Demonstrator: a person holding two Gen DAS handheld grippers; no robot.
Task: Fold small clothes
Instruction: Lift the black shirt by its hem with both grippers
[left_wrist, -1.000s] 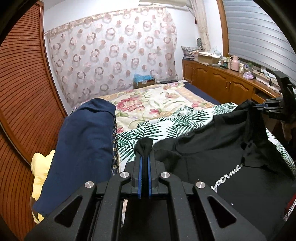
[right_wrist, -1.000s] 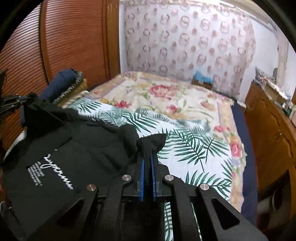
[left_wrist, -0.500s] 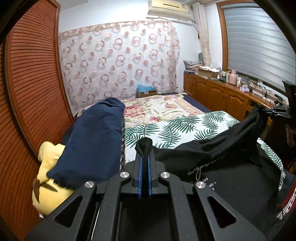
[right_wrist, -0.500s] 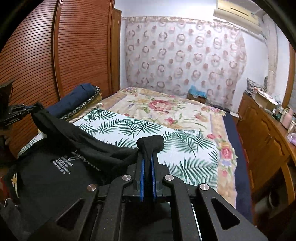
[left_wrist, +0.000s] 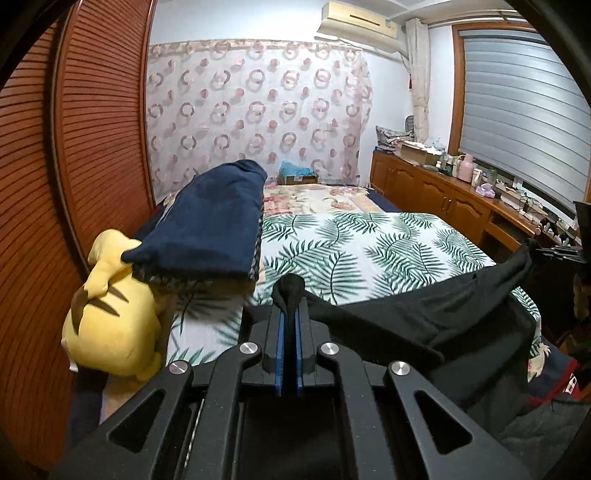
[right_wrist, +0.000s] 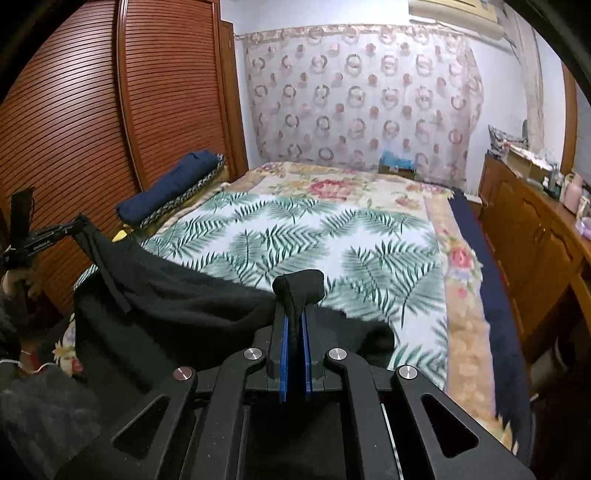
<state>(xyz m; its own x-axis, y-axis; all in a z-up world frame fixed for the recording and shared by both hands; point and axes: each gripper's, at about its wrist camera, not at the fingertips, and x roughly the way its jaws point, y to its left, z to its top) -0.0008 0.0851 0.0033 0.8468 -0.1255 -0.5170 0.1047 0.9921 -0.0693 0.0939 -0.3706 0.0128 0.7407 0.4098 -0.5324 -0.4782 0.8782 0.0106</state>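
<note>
A black garment (left_wrist: 436, 314) hangs stretched between my two grippers over the near end of the bed. My left gripper (left_wrist: 290, 295) is shut on one corner of it, a tuft of black cloth poking out past the blue pads. In the right wrist view the same black garment (right_wrist: 177, 302) runs leftward, and my right gripper (right_wrist: 295, 295) is shut on its other corner. Each gripper shows small at the far edge of the other's view: the right gripper (left_wrist: 554, 251) and the left gripper (right_wrist: 48, 240). The garment's lower part drapes off the bed edge, hidden below my fingers.
The bed carries a palm-leaf sheet (left_wrist: 369, 243) and a floral blanket (right_wrist: 351, 184) beyond it. A folded navy cloth (left_wrist: 214, 225) and a yellow plush toy (left_wrist: 110, 314) lie along the slatted wooden wardrobe (right_wrist: 110, 110). Wooden cabinets (left_wrist: 436, 188) with clutter line the window side.
Both grippers have pulled back toward the foot of the bed, dragging the black garment off the palm-leaf sheet. The printed lettering on it is no longer visible.
</note>
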